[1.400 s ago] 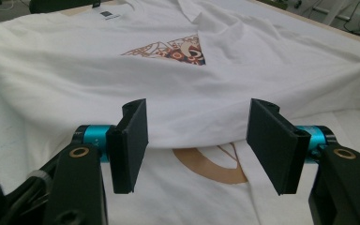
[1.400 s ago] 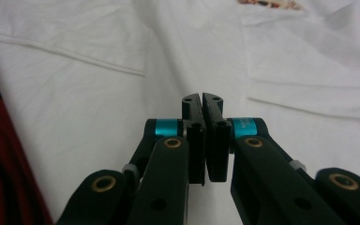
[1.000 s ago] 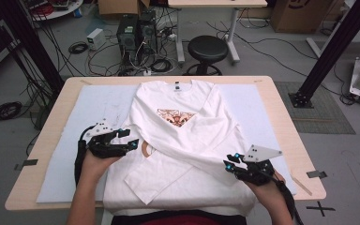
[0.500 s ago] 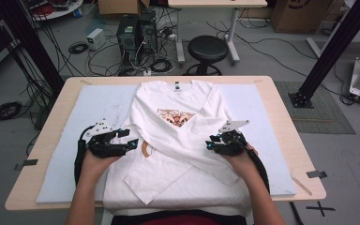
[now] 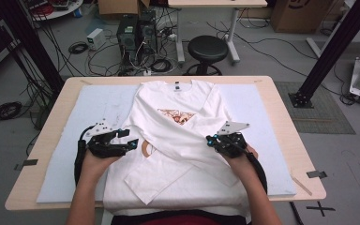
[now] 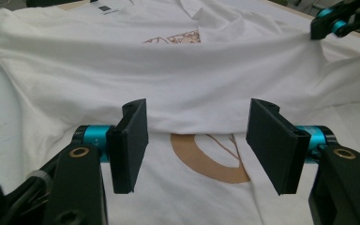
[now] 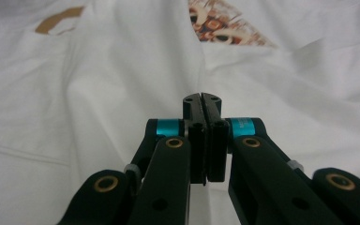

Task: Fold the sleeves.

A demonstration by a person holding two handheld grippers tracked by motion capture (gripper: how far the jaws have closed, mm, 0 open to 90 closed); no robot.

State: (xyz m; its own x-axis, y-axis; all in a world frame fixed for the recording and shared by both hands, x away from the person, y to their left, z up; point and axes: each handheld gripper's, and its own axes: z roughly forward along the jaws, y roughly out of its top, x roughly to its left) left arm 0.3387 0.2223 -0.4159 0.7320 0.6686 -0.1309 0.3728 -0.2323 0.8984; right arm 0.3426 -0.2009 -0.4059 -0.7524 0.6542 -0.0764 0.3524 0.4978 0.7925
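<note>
high view: mid-fold of the white cotton t-shirt with a brown print (image 5: 178, 136), the right gripper (image 5: 214, 140), at four o'clock, has just closed its jaws, seemingly on the folded-over sleeve, while the left gripper (image 5: 127, 139), at eight o'clock, hangs with jaws apart and empty; next, probably, drawing the fold flat.

— What are the tools made of?

— Both are black. The left gripper (image 5: 132, 141) has two flat, rectangular black pads (image 6: 130, 145) on short turquoise cylinders, which sit on rounded black links with brass-coloured rivets. The right gripper (image 5: 209, 139) is built the same: turquoise collars, brass rivets, small dark screw holes in the links.

— Anything on top?

— A light grey three-cornered plate rides on each, dotted with small holes. A thick black cable loops from the back of each gripper along the forearm.

— And the person?

— The forearms are bare, no sleeves showing. At the near edge there is dark red clothing over the lap.
</note>
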